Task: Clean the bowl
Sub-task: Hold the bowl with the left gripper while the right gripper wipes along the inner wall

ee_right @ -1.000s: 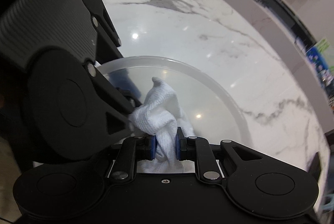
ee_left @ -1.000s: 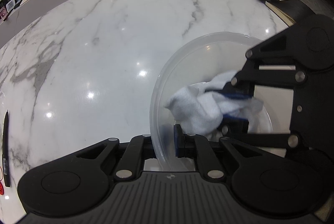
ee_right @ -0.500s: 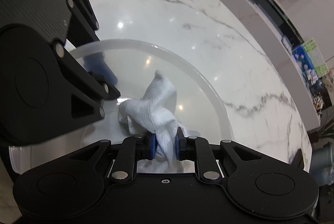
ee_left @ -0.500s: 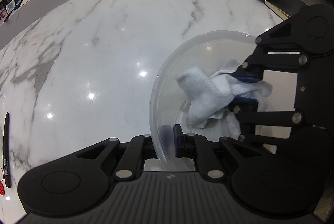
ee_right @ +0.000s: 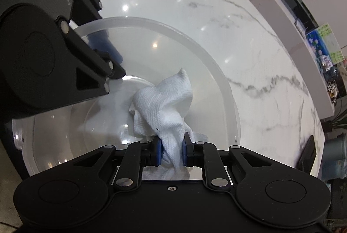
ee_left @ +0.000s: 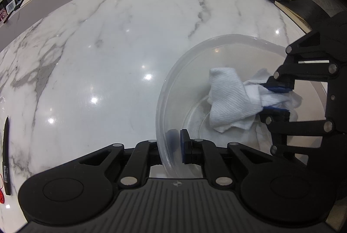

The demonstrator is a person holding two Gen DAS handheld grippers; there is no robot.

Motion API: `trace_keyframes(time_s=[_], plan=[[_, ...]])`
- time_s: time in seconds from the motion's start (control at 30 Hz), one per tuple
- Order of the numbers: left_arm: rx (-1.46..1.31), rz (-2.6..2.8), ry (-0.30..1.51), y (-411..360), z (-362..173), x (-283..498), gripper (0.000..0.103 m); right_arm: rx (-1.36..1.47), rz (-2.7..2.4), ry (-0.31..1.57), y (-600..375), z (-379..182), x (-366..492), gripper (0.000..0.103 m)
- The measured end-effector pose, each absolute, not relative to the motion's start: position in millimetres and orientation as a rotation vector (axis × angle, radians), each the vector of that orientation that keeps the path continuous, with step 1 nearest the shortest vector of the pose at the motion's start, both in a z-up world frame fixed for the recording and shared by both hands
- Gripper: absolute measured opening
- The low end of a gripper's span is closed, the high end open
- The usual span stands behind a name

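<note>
On the marble counter [ee_left: 108, 55] a clear plastic bowl [ee_left: 164, 89] is set, w/ a crumpled white cloth [ee_right: 164, 107] inside, pressed near its bottom. Bowl's near rim is clamped by left gripper [ee_left: 176, 141]; cloth is pinched tight by right gripper [ee_right: 172, 151].

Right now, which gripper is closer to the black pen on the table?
Left. The left gripper is clamped on the bowl rim on the side facing the pen. The right gripper holds the cloth inside the bowl, farther away.
</note>
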State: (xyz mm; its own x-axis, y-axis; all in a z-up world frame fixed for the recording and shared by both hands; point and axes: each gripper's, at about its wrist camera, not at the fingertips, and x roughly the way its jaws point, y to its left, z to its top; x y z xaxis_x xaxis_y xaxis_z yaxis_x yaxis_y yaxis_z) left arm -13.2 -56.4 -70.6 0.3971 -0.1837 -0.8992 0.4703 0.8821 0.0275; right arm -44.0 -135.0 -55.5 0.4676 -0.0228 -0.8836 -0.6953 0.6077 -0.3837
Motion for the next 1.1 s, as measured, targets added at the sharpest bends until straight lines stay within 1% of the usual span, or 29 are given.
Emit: trace_keyframes(time_s=[0.47,1.1], plan=[[0.299,-0.423,1.088,-57.2,-70.8,-13.7,0.008,-0.831,0.501,1.063,-131.9,-57.0,-41.4,0.015],[0.299,-0.425,1.088,-57.5,-70.7,-12.7,0.008,-0.702,0.625,1.134,-127.9,-54.5,-37.4,0.016]])
